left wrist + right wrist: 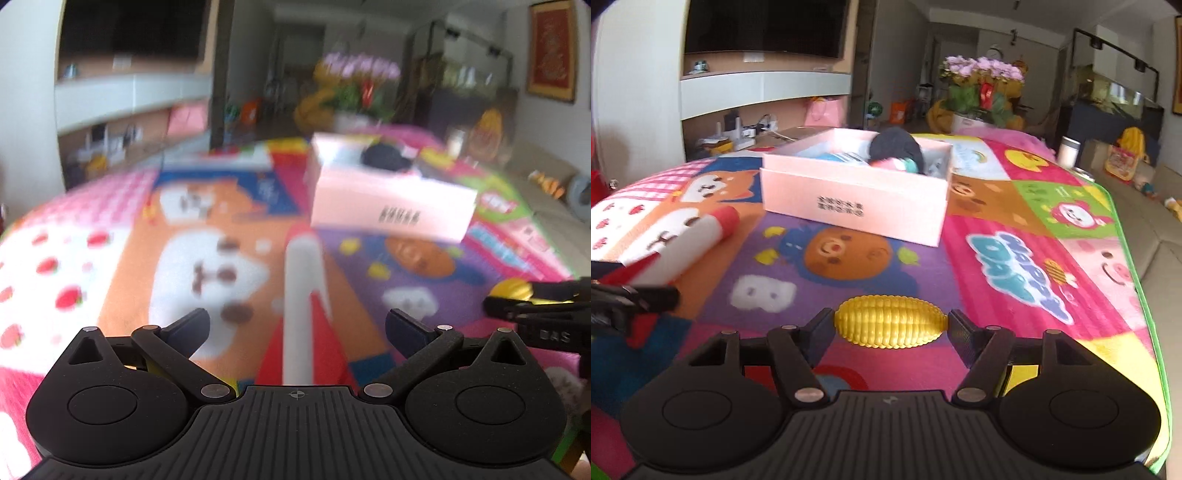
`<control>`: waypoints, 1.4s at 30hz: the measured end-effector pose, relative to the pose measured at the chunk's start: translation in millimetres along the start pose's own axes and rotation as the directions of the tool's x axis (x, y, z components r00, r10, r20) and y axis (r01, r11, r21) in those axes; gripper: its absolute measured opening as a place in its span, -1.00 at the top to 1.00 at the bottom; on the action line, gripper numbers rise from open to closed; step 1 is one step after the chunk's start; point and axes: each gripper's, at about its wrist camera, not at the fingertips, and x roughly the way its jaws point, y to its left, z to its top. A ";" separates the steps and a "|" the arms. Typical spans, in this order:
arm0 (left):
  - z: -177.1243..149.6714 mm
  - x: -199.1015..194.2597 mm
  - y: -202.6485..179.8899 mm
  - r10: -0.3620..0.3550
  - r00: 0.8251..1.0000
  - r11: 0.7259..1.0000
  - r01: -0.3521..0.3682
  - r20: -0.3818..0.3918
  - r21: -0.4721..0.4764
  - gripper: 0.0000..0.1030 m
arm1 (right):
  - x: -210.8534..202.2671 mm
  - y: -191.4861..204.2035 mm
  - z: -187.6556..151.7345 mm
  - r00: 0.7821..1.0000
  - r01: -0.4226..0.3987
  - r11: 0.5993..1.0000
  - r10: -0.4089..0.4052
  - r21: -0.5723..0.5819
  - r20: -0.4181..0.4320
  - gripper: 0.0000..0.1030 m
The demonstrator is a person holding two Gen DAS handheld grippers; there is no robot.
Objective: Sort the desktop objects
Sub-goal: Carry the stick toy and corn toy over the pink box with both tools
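Crosswise is how the yellow ribbed plastic corn cob lies before the right claw: its long axis runs from one finger to the other, each blunt end meeting or nearly meeting a dark pad, so the claw looks closed on it end to end. Whether it is lifted off the cartoon-printed play mat covering the table I cannot tell. Straight ahead and a little left stands the open pale pink cardboard box, already holding a dark rounded thing and some pale blue and pink bits; that is my guess for where the corn belongs.

Meanwhile the left claw stands wide open, with the white, red-tipped rocket-shaped soft toy lying lengthwise between its fingers, pointing away towards the box, untouched by either pad. That view is blurred. The corn's surface is glossy, ridged, probably hard and slippery.
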 end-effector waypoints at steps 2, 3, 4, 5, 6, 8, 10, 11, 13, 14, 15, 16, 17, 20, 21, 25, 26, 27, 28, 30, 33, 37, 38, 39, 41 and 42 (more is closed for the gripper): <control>5.3 -7.1 -6.0 0.007 0.999 1.000 -0.008 0.038 0.030 -1.00 | -1.1 -7.9 0.6 1.000 -0.027 0.999 0.027 0.039 0.015 -0.30; 9.4 -7.7 -8.3 0.006 0.999 0.999 -0.007 0.037 0.035 -1.00 | 0.0 -10.6 0.5 0.999 -0.039 0.998 0.039 0.053 0.008 -0.30; 12.9 -6.0 -10.5 0.008 1.000 0.999 -0.009 0.026 0.040 -1.00 | 1.2 -12.8 0.2 0.999 -0.047 0.997 0.047 0.065 0.000 -0.30; 15.9 -2.4 -13.4 0.016 1.000 0.999 -0.016 0.008 0.051 -0.97 | 2.0 -14.9 0.1 0.999 -0.052 0.996 0.052 0.076 -0.003 -0.30; 17.2 1.7 -15.8 0.026 1.000 0.998 -0.025 -0.008 0.064 -0.94 | 1.7 -16.2 -0.4 0.998 -0.055 0.995 0.055 0.083 -0.002 -0.30; 16.6 12.2 -20.7 0.054 0.997 0.994 -0.049 -0.055 0.093 -0.47 | 0.1 -16.4 -1.4 0.998 -0.061 0.994 0.060 0.086 0.007 -0.30; 13.2 21.9 -20.3 0.053 0.993 0.995 -0.044 -0.104 0.085 -0.40 | -1.8 -16.1 -2.2 0.998 -0.066 0.994 0.065 0.082 0.020 -0.30; 11.8 24.3 -19.4 0.046 0.992 0.996 -0.038 -0.116 0.076 -0.40 | -2.0 -15.7 -2.3 0.998 -0.068 0.995 0.067 0.079 0.022 -0.30; 9.8 26.1 -19.9 0.045 0.991 0.996 -0.035 -0.126 0.078 -0.26 | -1.6 -15.2 -2.2 0.997 -0.074 0.994 0.073 0.074 0.020 -0.30; 9.0 26.7 -20.5 0.047 0.991 0.996 -0.037 -0.128 0.082 0.00 | -1.2 -15.4 -2.0 0.997 -0.077 0.994 0.075 0.074 0.019 -0.30; 8.4 27.8 -20.3 0.048 0.990 0.996 -0.037 -0.136 0.082 0.12 | -1.0 -15.4 -1.8 0.997 -0.078 0.994 0.077 0.074 0.018 -0.30; 7.9 27.6 -19.8 0.047 0.989 0.996 -0.037 -0.138 0.080 0.20 | -0.7 -15.3 -1.8 0.997 -0.078 0.994 0.077 0.074 0.017 -0.30; 7.5 26.5 -19.5 0.047 0.990 0.996 -0.036 -0.135 0.079 0.21 | -0.6 -15.5 -1.7 0.997 -0.078 0.994 0.077 0.074 0.017 -0.30; 7.2 20.3 -20.5 0.035 0.991 0.996 -0.024 -0.128 0.083 0.25 | 0.0 -15.4 -1.5 0.997 -0.075 0.994 0.074 0.075 0.017 -0.30; 7.2 16.2 -22.2 0.030 0.992 0.996 -0.019 -0.120 0.089 0.25 | 0.4 -15.4 -1.3 0.997 -0.074 0.994 0.073 0.076 0.014 -0.30; 9.6 -6.1 -30.3 -0.005 0.998 0.992 0.014 -0.070 0.124 0.25 | 0.6 -17.4 -1.1 0.998 -0.063 0.994 0.063 0.086 -0.002 -0.30; 11.5 -13.4 -32.5 -0.012 0.999 0.990 0.019 -0.051 0.139 0.25 | -1.0 -17.8 -1.1 0.999 -0.048 0.995 0.049 0.083 -0.007 -0.30; 14.2 -20.5 -34.1 -0.019 0.999 0.988 0.023 -0.033 0.151 0.25 | -3.9 -18.5 -1.6 0.999 -0.040 0.996 0.041 0.075 -0.009 -0.30; 17.8 -27.3 -35.4 -0.026 1.000 0.987 0.028 -0.015 0.161 0.25 | -8.8 -19.9 -1.6 0.999 -0.041 0.997 0.041 0.069 -0.007 -0.30; 29.1 -38.8 -38.7 -0.037 0.999 0.982 0.032 0.027 0.188 0.25 | -24.3 -25.8 2.4 0.998 -0.060 0.996 0.059 0.063 0.015 -0.30; 56.3 -48.9 -46.4 -0.043 0.993 0.968 0.014 0.112 0.250 0.25 | -54.7 -37.1 19.2 0.994 -0.059 0.997 0.054 0.049 0.099 -0.30; 106.0 -43.0 -56.6 -0.034 0.973 0.950 -0.039 0.227 0.311 0.25 | -89.1 -51.8 47.9 0.975 -0.054 0.998 0.044 0.042 0.219 -0.30; 118.1 -36.5 -58.8 -0.032 0.969 0.948 -0.047 0.243 0.314 0.25 | -95.9 -55.2 55.0 0.968 -0.060 0.997 0.049 0.040 0.247 -0.30; 129.4 -28.2 -60.5 -0.033 0.966 0.948 -0.050 0.256 0.313 0.25 | -100.9 -57.9 61.1 0.962 -0.062 0.997 0.050 0.036 0.270 -0.30; 151.6 -7.0 -66.7 -0.047 0.961 0.949 -0.043 0.272 0.313 0.25 | -106.4 -61.4 73.5 0.952 -0.057 0.998 0.046 0.027 0.304 -0.30; 161.4 5.8 -70.5 -0.058 0.958 0.948 -0.035 0.280 0.315 0.25 | -106.7 -62.9 79.0 0.949 -0.056 0.998 0.045 0.025 0.313 -0.30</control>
